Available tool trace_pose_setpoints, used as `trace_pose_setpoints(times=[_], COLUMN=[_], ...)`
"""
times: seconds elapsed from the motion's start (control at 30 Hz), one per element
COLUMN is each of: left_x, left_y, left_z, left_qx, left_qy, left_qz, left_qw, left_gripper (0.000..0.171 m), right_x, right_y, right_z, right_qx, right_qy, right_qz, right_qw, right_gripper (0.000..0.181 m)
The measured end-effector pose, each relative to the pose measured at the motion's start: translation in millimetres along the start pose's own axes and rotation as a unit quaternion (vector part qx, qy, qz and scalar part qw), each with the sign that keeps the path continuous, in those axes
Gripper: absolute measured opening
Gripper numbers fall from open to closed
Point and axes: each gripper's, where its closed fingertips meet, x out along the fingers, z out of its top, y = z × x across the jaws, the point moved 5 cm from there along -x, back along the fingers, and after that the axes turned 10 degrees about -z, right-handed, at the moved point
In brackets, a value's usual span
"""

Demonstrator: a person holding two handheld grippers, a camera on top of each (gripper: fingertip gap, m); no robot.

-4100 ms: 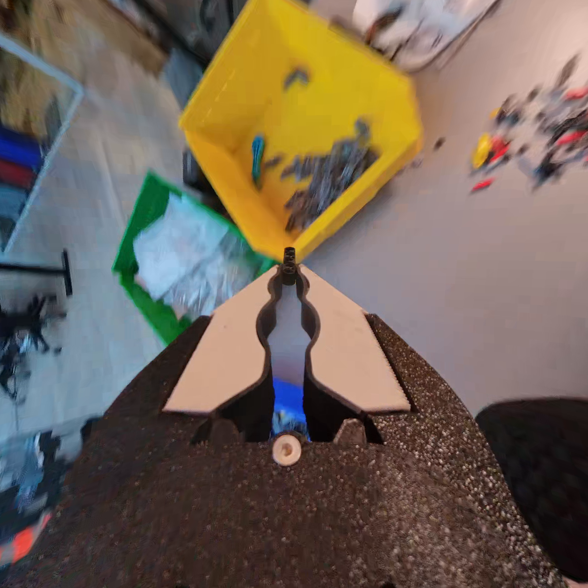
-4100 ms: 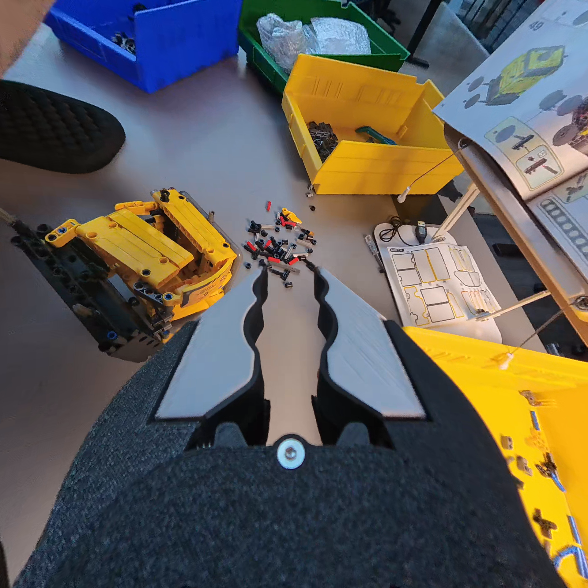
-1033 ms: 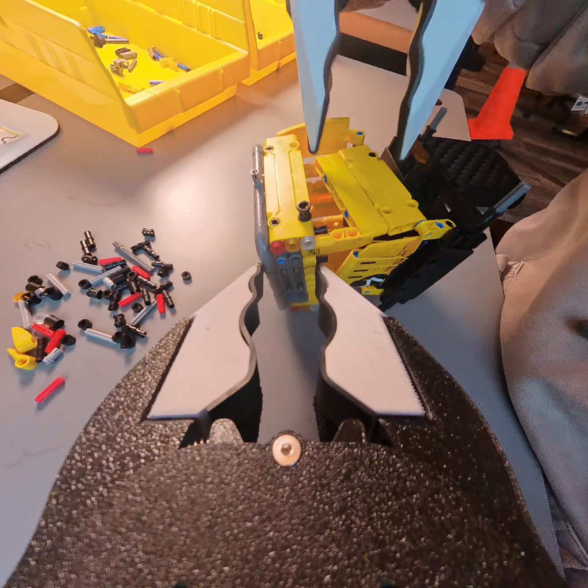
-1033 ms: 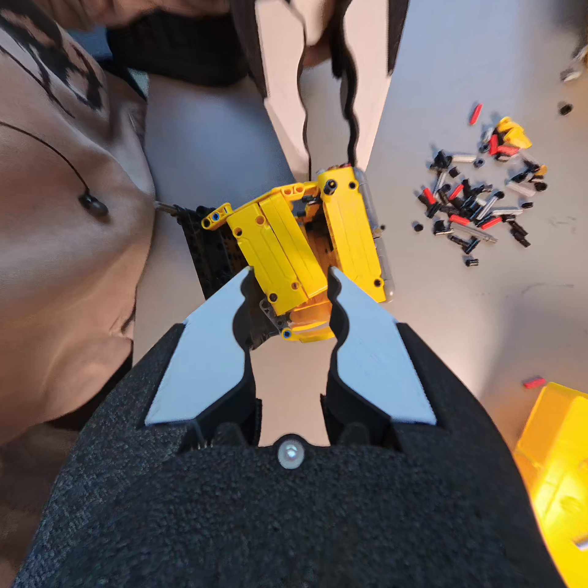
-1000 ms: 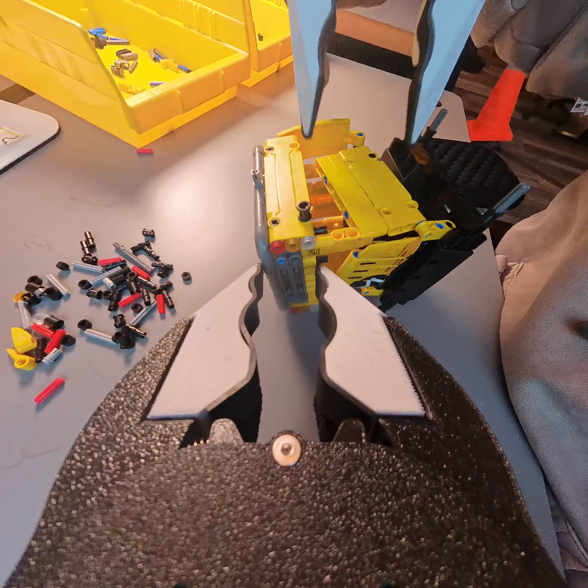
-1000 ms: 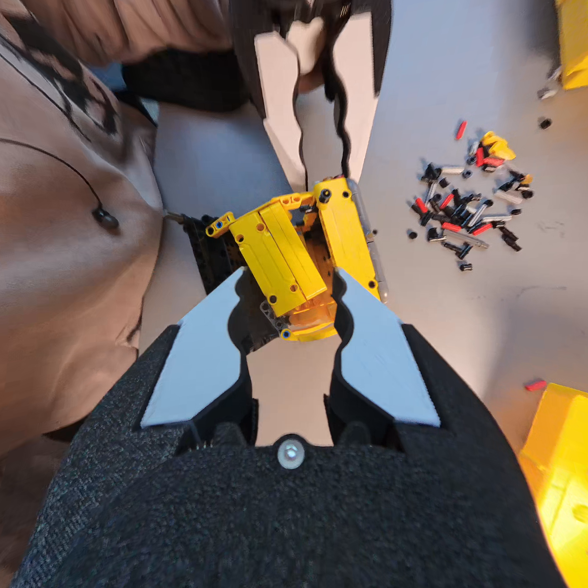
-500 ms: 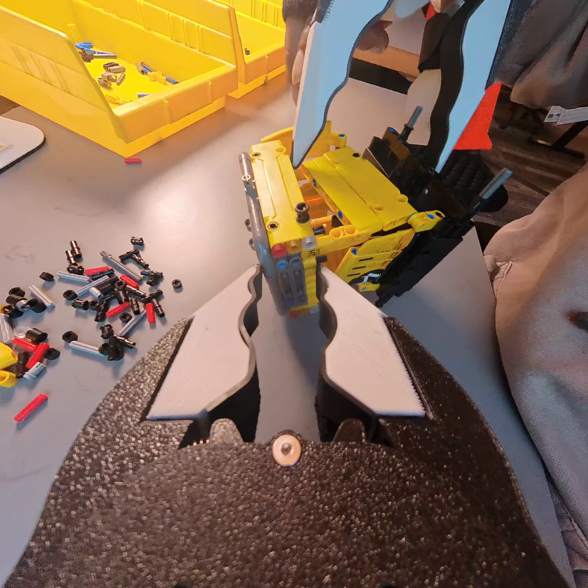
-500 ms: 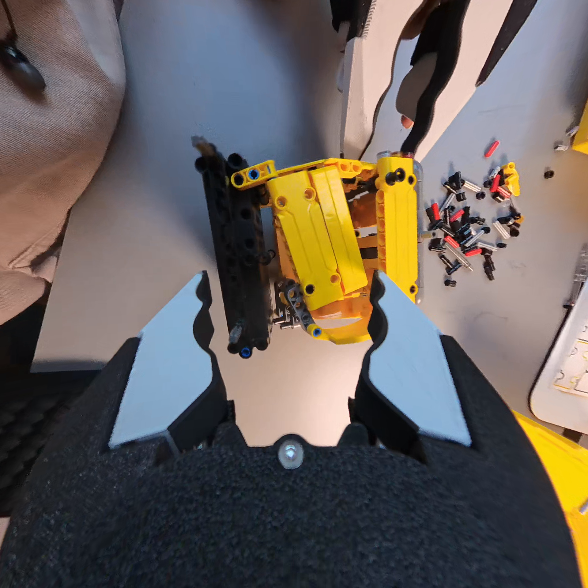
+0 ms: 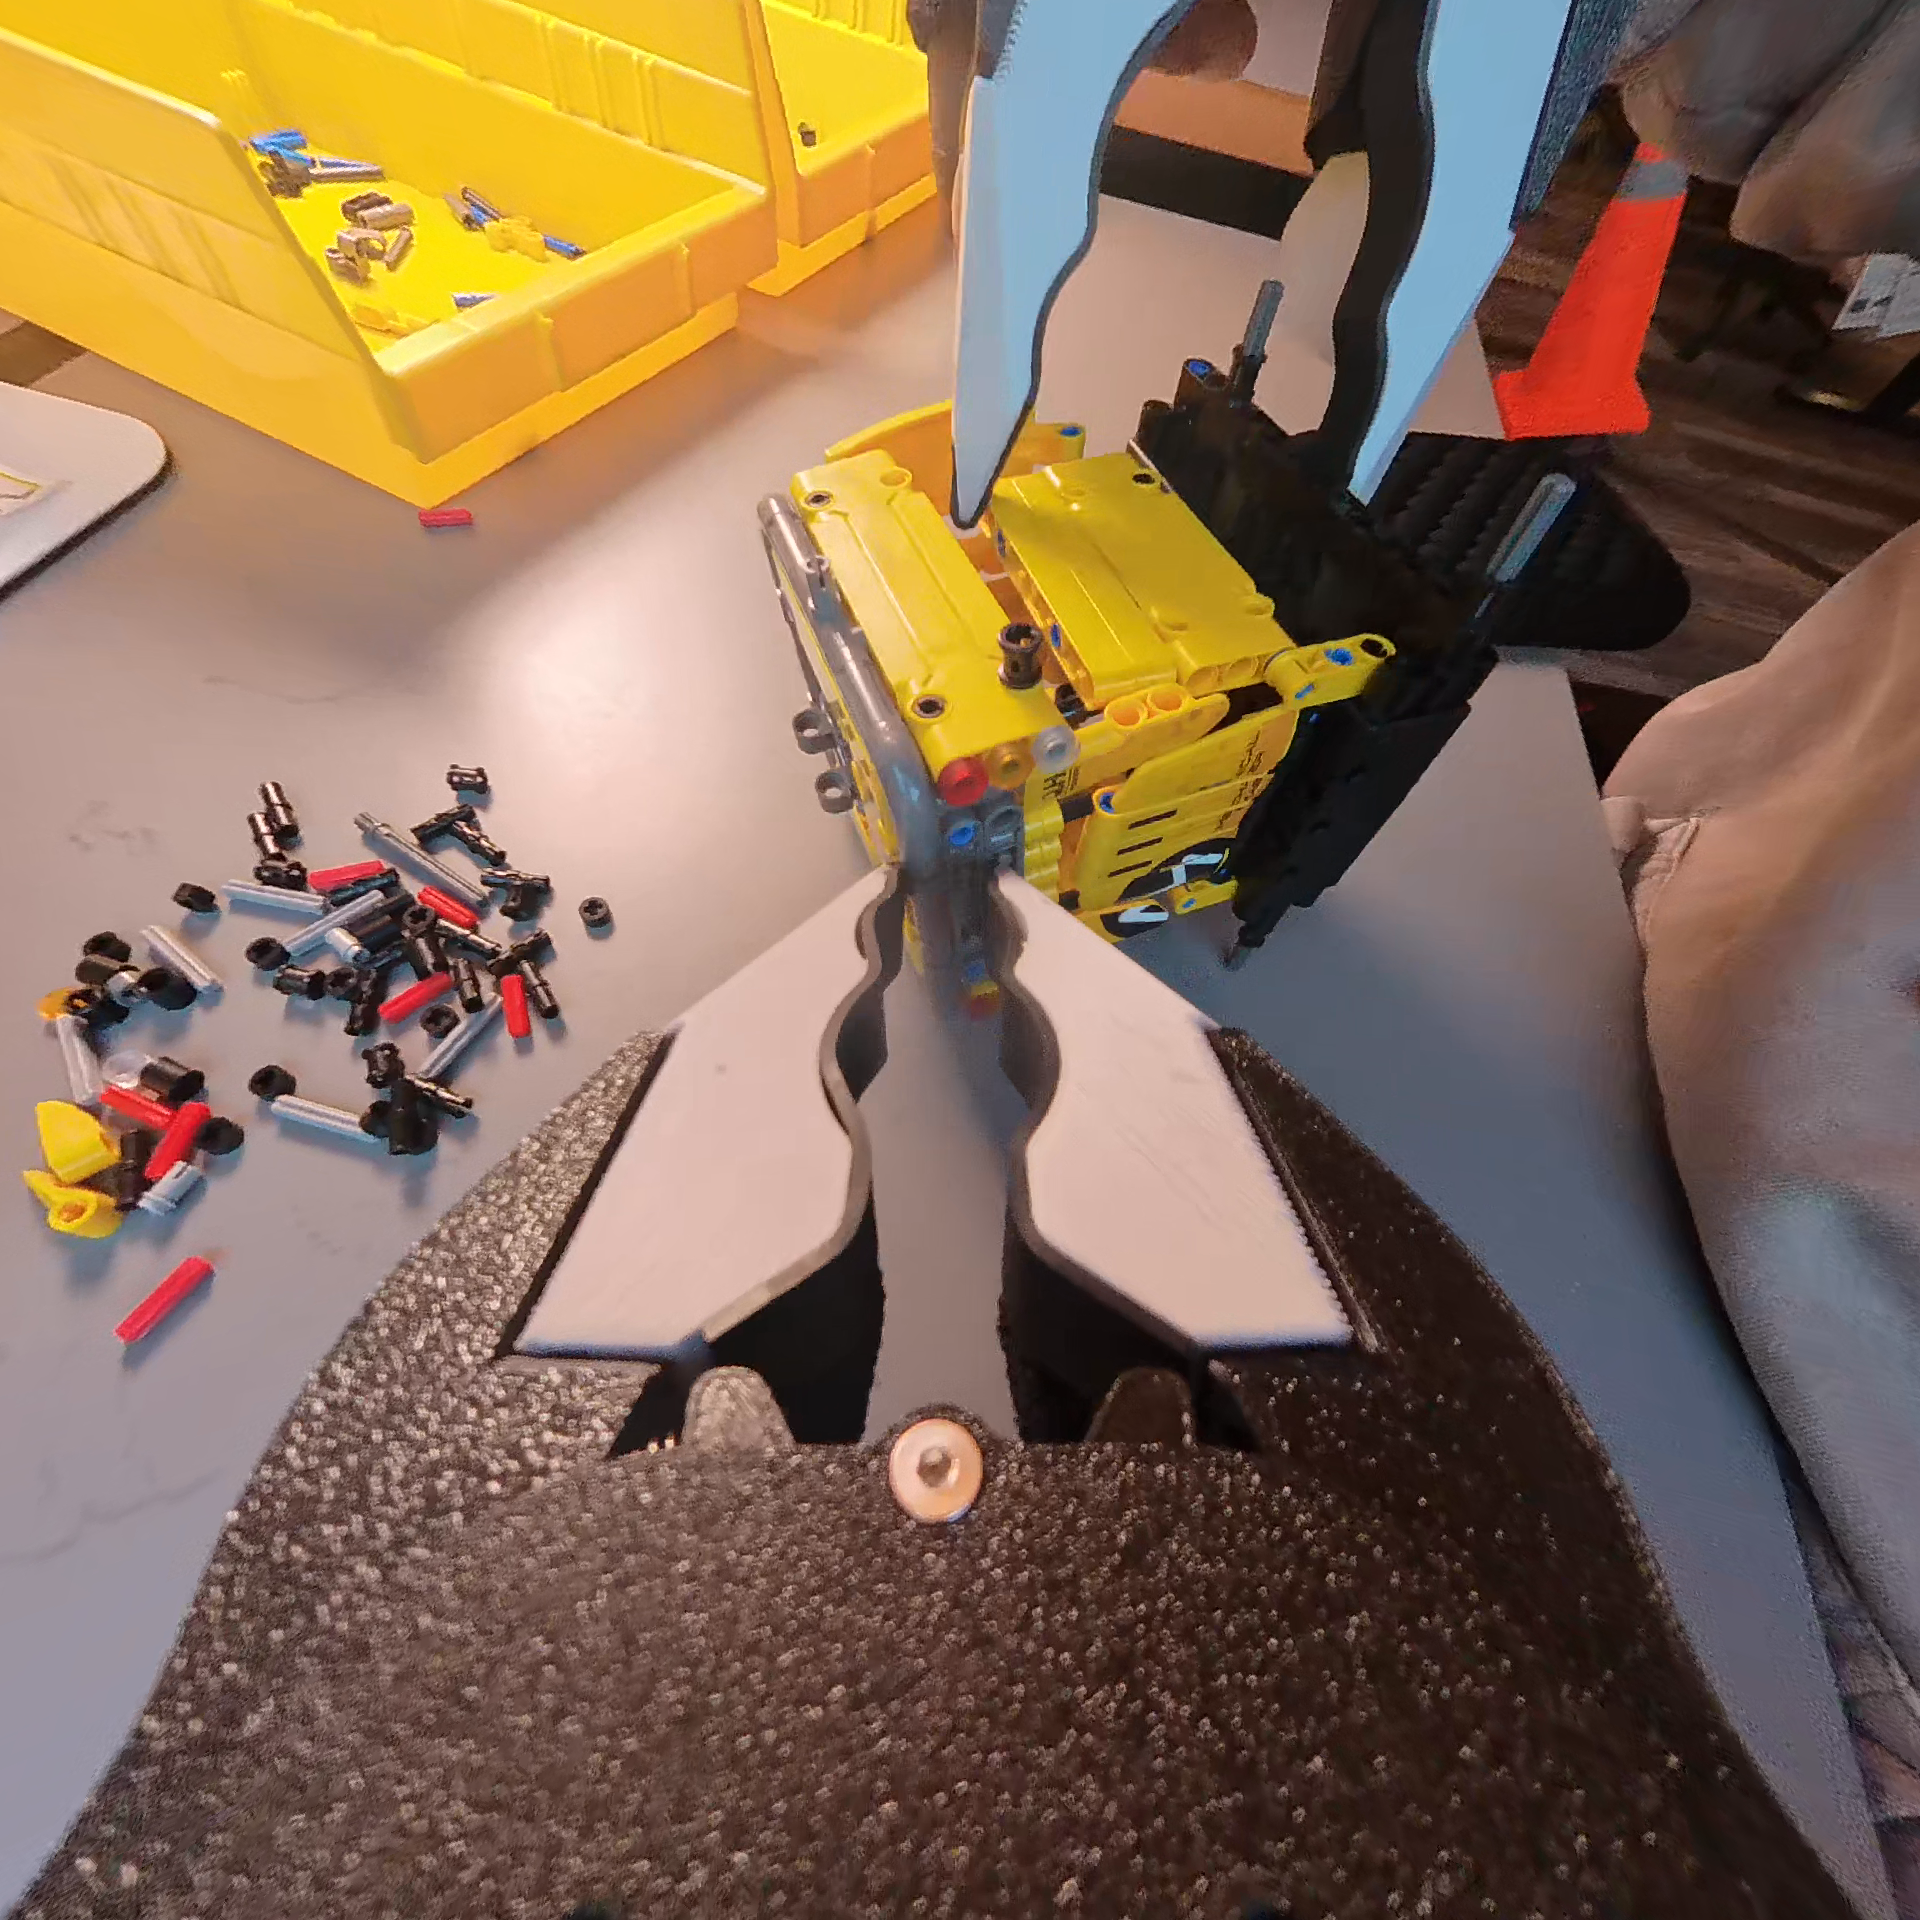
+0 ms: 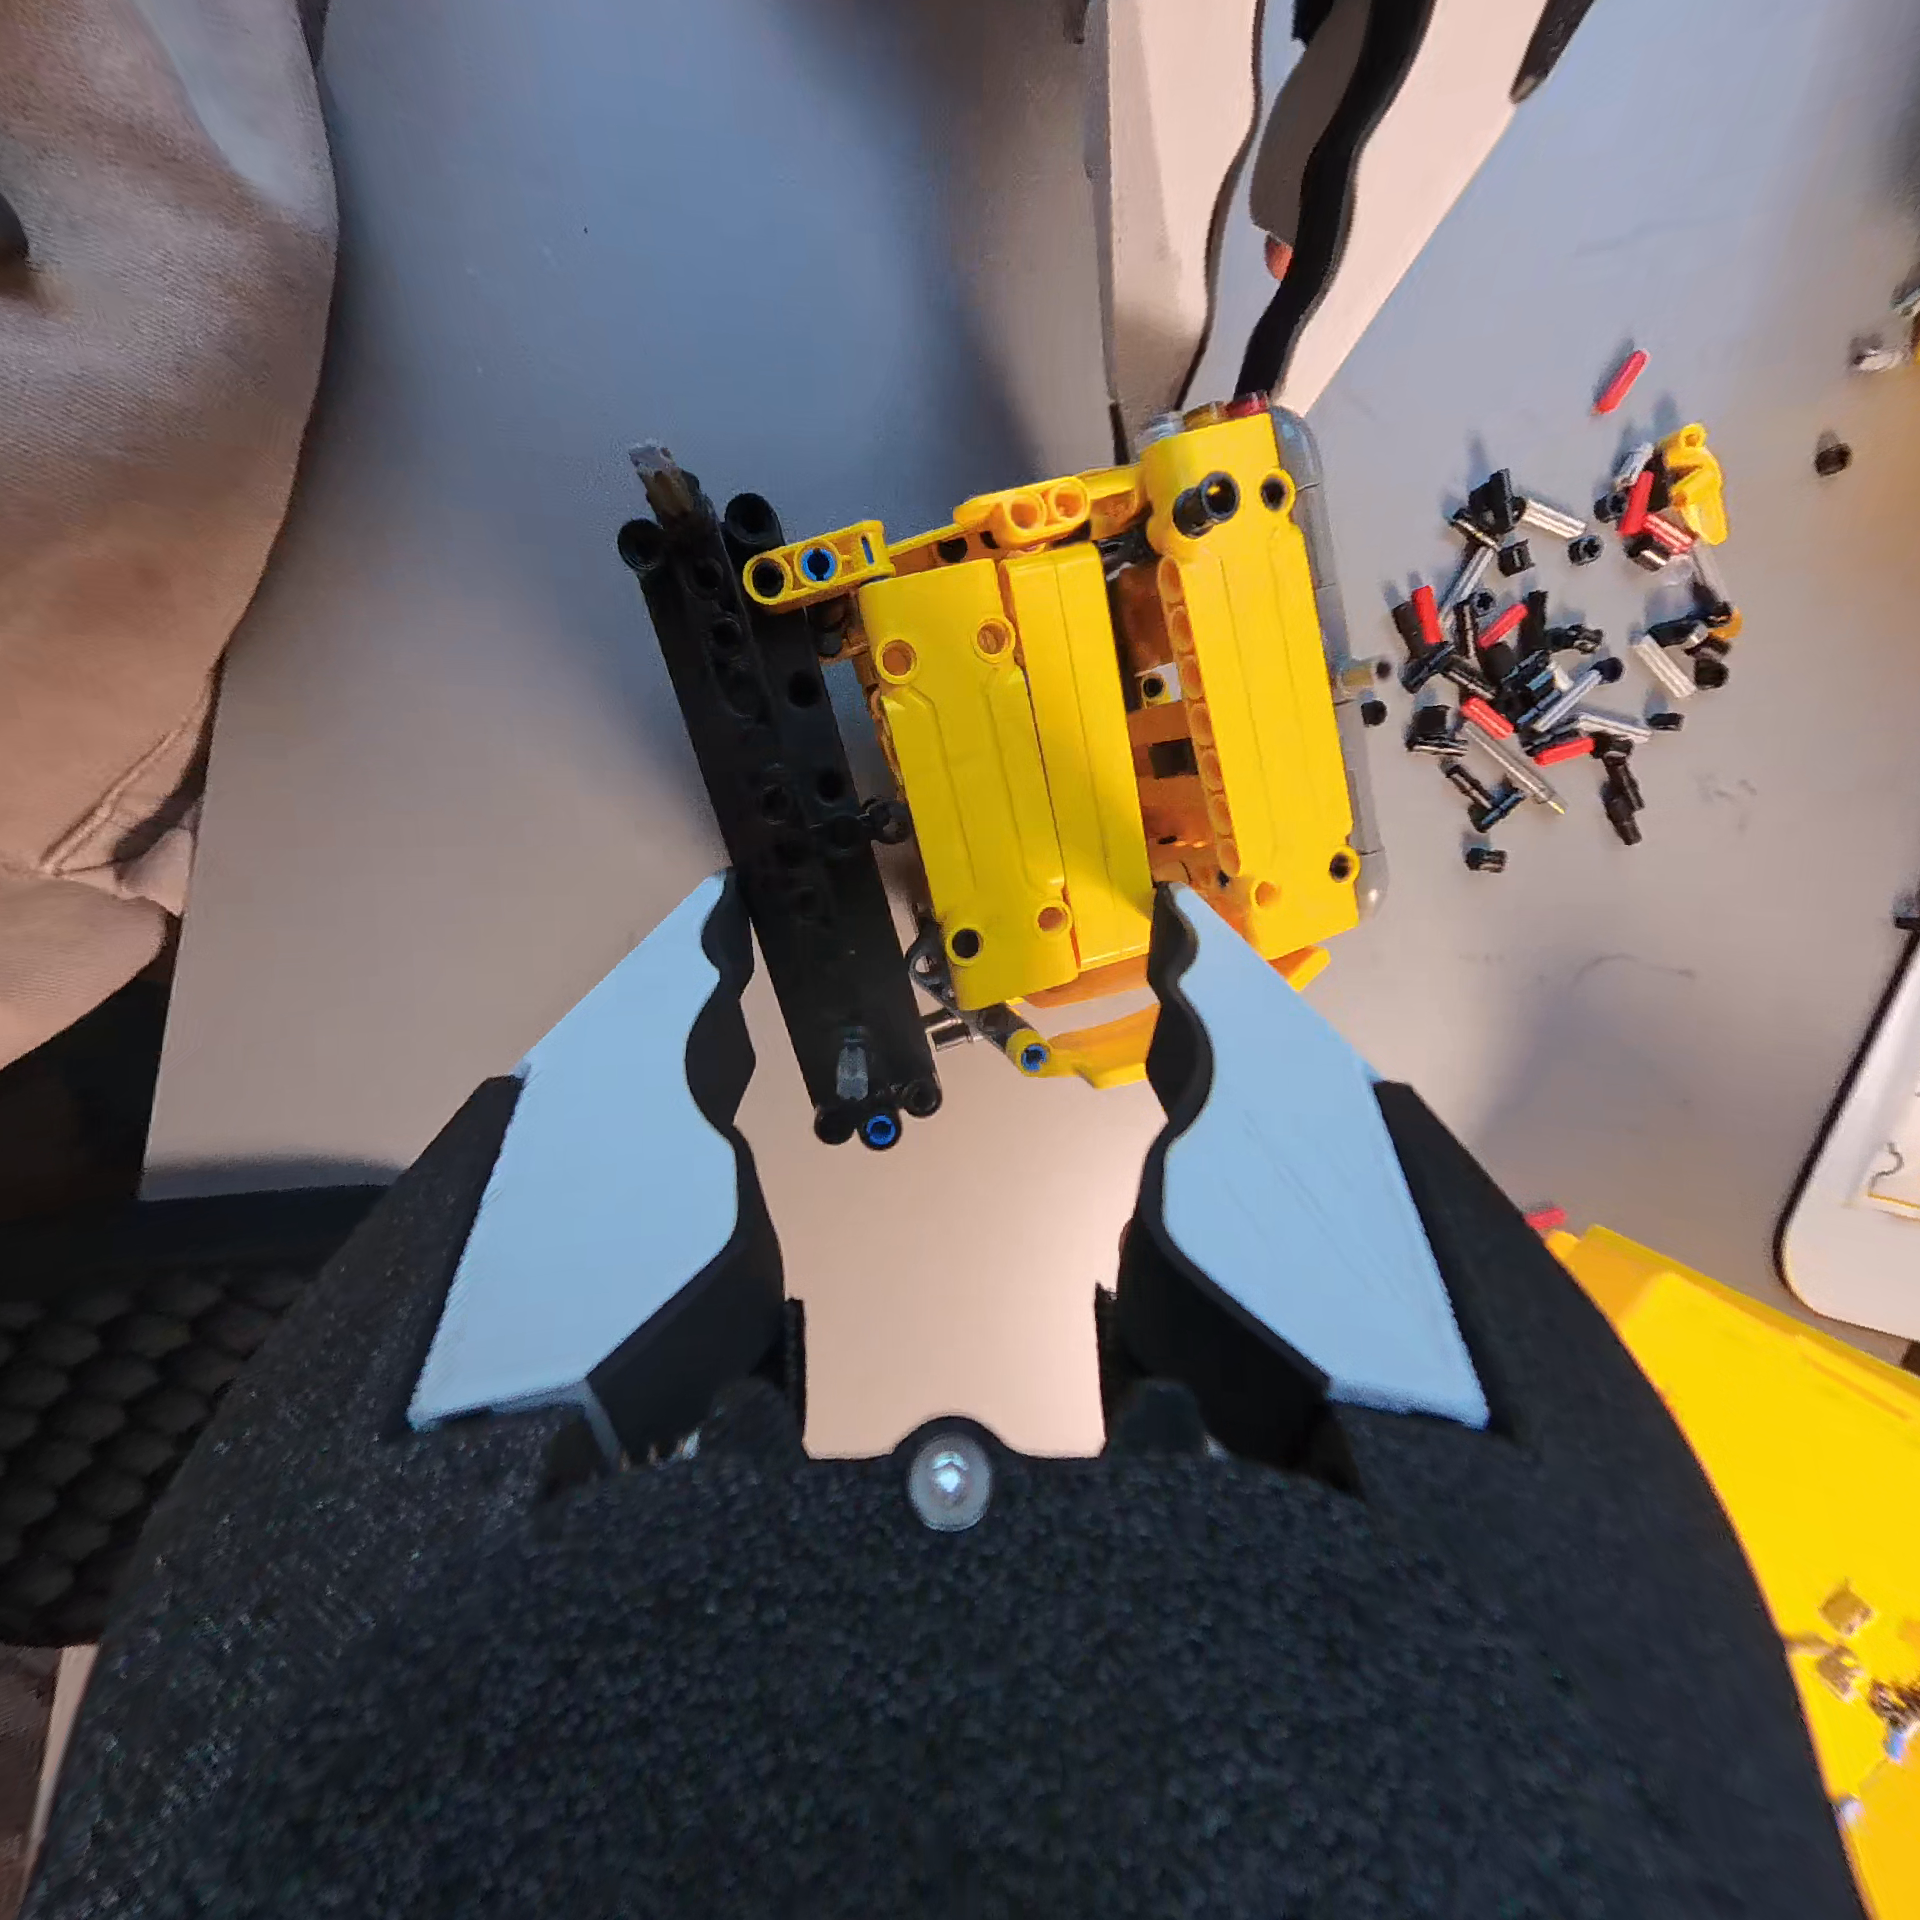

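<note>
A yellow and black brick-built model (image 9: 1101,582) stands on the grey table (image 9: 520,644); it also shows in the right wrist view (image 10: 1039,748). My left gripper (image 9: 943,899) is shut on the model's near grey and yellow corner edge. My right gripper (image 10: 945,904) is open wide and comes down over the model's far end. One of its fingertips (image 10: 727,904) is against the black beam frame, and the other sits in the gap between the yellow panels. In the left wrist view the right gripper (image 9: 1164,499) straddles the model from above.
A scatter of small black, red and grey pins (image 9: 395,935) lies left of the model, also seen in the right wrist view (image 10: 1538,686). Yellow parts bins (image 9: 468,312) stand behind. A person's garment (image 9: 1787,935) is at the table's right edge. An orange cone (image 9: 1590,312) stands beyond. About 9 cm separates my left fingertips from my right.
My left gripper has closed from a loose gap onto the model's corner. My right gripper has narrowed and come closer around the model. The model has tilted slightly.
</note>
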Motion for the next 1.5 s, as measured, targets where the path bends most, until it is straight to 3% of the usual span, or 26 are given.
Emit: trace_pose_setpoints(times=[0.13,0.37,0.43,0.57,0.77,0.87,1.0,1.07,1.2,1.33,1.4,1.5], left_x=[-1.5,-14.8,-10.0,-3.1,-16.1,-19.9,-20.4,-21.2,-20.4,-20.3,-20.1,-19.9], left_y=[0.3,-3.2,-2.5,-10.5,4.8,8.2,9.7,10.9,11.5,14.0,15.3,17.8], left_z=[1.0,9.6,8.2,2.8,0.5,-0.6,-1.0,-1.6,-1.3,-1.6,-1.8,-2.0], left_qx=[-0.004,-0.004,-0.003,0.009,-0.011,-0.016,-0.016,-0.014,-0.012,-0.020,-0.022,-0.035], left_qy=[-0.006,-0.056,-0.051,-0.030,-0.034,-0.036,-0.037,-0.038,-0.044,-0.058,-0.066,-0.080], left_qz=[-0.004,-0.038,-0.033,-0.060,-0.030,-0.026,-0.024,-0.022,-0.020,-0.026,-0.029,-0.035], left_qw=[1.000,0.998,0.998,0.998,0.999,0.999,0.999,0.999,0.999,0.998,0.997,0.996], left_gripper=[0.016,0.070,0.076,0.062,0.059,0.052,0.048,0.044,0.043,0.043,0.043,0.043], right_x=[-0.2,2.6,4.8,9.8,11.3,-1.6,-27.9,-31.6,-26.9,-27.4,-21.3,-2.3], right_y=[1.0,-1.1,-1.2,-1.6,-21.3,-30.0,-34.9,-25.2,-11.3,-12.5,-13.5,-14.0], right_z=[0.0,3.7,9.4,19.8,16.7,13.1,-2.6,-17.1,-41.0,-40.2,-38.0,-37.3], right_qx=[0.001,-0.008,-0.025,-0.049,-0.010,0.040,0.144,0.183,0.222,0.242,0.247,0.244], right_qy=[-0.005,-0.017,-0.029,-0.036,-0.069,-0.132,-0.247,-0.284,-0.336,-0.398,-0.402,-0.372], right_qz=[-0.004,0.003,0.003,0.023,-0.049,-0.111,-0.176,-0.162,-0.162,-0.155,-0.140,-0.139], right_qw=[1.000,1.000,0.999,0.998,0.996,0.984,0.942,0.927,0.901,0.871,0.870,0.885], right_gripper=[0.075,0.078,0.076,0.074,0.078,0.085,0.080,0.076,0.049,0.024,0.026,0.045])
